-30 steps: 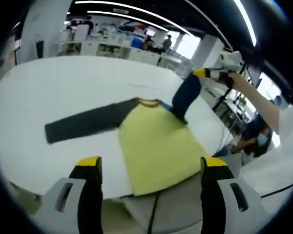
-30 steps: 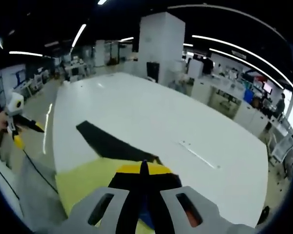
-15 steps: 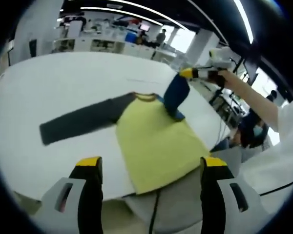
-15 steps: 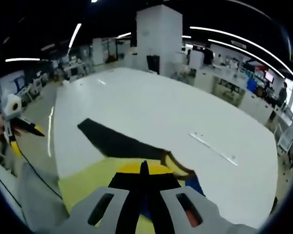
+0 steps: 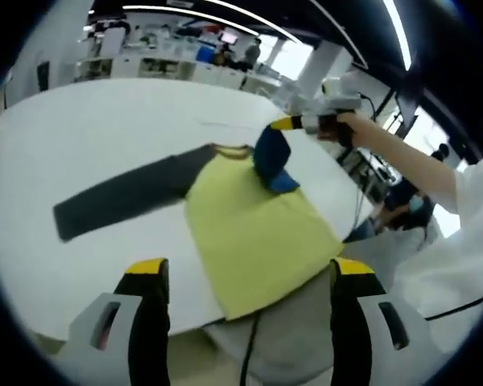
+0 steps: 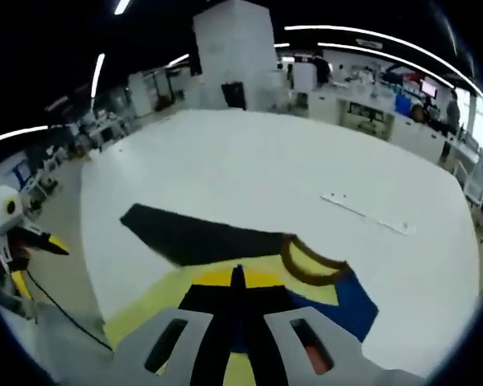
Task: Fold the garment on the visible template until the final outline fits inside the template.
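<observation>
Garment (image 5: 249, 229) lies flat on the white table (image 5: 105, 121), centre of the left gripper view: yellow body, dark grey sleeve (image 5: 121, 197) stretched out toward the left of frame, brown collar (image 5: 232, 149) at the top edge of the body. Lower hem of the yellow body reaches the near table edge and hangs slightly over it.

My right gripper (image 5: 286, 123) comes into that view from the upper right, yellow tips clamped on the blue sleeve (image 5: 272, 161). Sleeve is lifted off the table and doubled over above the shoulder and upper chest of the yellow body. My hand (image 5: 346, 129) and forearm run out to the right edge.

Right gripper view: my right gripper (image 6: 238, 277) jaws closed together at bottom centre, pinching the blue fabric. Blue sleeve (image 6: 346, 305) shows just right of the jaws, collar (image 6: 310, 256) just above and right of them, grey sleeve (image 6: 197, 237) running up-left across the table (image 6: 290, 169). Yellow body (image 6: 145, 310) shows to the lower left of the jaws. A thin pale strip (image 6: 366, 215) lies on the table to the right, apart from the garment.

My left gripper (image 5: 245, 277) jaws stand wide apart at the bottom of the left gripper view, holding nothing, hovering off the near table edge. It also shows at the far left of the right gripper view (image 6: 36, 241), well off the table.

Can't make out a template outline on the table in either view.
</observation>
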